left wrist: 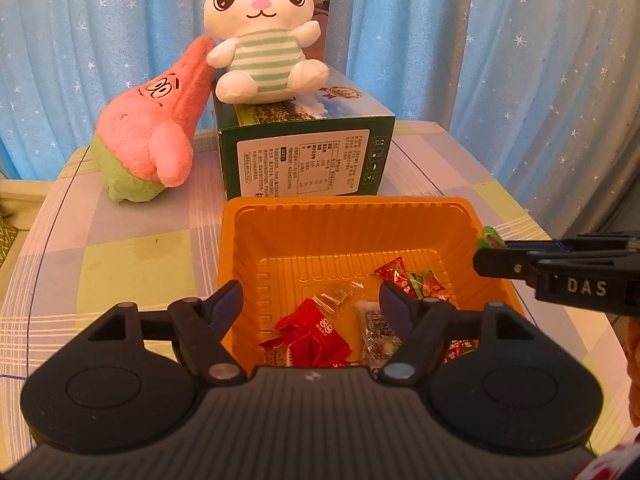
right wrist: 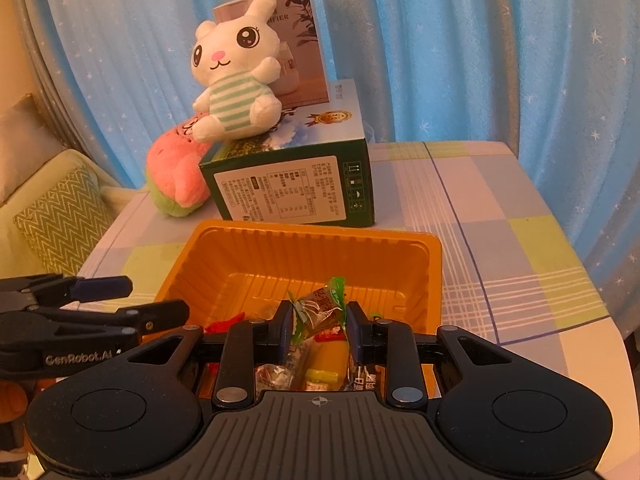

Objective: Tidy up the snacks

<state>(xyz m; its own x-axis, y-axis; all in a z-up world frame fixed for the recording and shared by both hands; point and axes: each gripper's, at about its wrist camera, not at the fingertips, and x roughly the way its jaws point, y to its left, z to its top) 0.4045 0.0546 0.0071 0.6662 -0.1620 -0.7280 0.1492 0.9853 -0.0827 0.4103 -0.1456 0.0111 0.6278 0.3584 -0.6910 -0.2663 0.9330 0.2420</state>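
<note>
Candy (right wrist: 320,306) in a green-ended wrapper stands upright, pinched in my right hand-held gripper (right wrist: 318,330) directly above the orange tray (right wrist: 312,248) on the table (right wrist: 500,216). My left hand-held gripper (left wrist: 310,304) hangs open and empty over the tray's other snacks (left wrist: 320,334).

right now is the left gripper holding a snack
No, the left gripper stands open above the orange tray, nothing between its fingers.

Wrapped snacks (left wrist: 316,332) inside the ribbed orange plastic tray (left wrist: 256,240) on the checked tablecloth (left wrist: 120,248), behind it the green printed carton (left wrist: 304,152) bearing the white plush rabbit (left wrist: 260,36), pink star plush (left wrist: 152,128) leaning at left.
</note>
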